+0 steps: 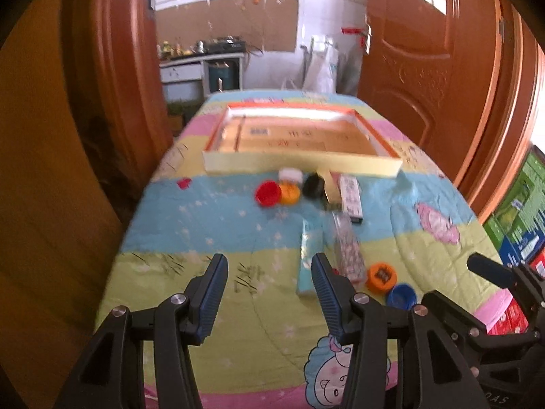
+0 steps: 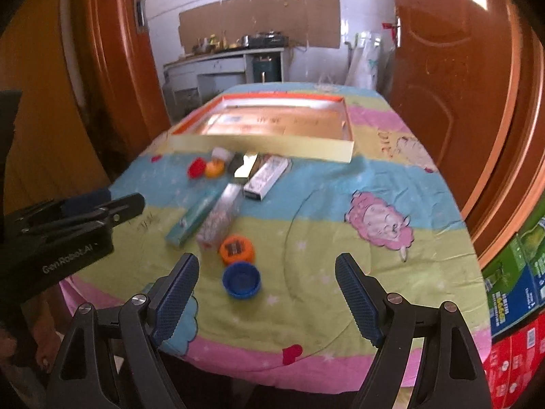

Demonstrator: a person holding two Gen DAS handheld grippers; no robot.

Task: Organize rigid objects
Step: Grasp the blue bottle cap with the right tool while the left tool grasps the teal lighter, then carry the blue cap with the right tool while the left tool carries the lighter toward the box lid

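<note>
Fingers of both the left gripper [image 1: 269, 277] and right gripper [image 2: 267, 281] gape empty; blue cap [image 2: 241, 278] sits before the right.

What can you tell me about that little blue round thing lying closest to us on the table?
The blue cap looks like a small plastic bottle lid, round, with a raised rim. It lies open side up, so its hollow inside shows. It rests on the green band of the cartoon quilt, nearest the table's front edge. An orange cap lies just behind it, touching or nearly so. Neither gripper touches it.
</note>
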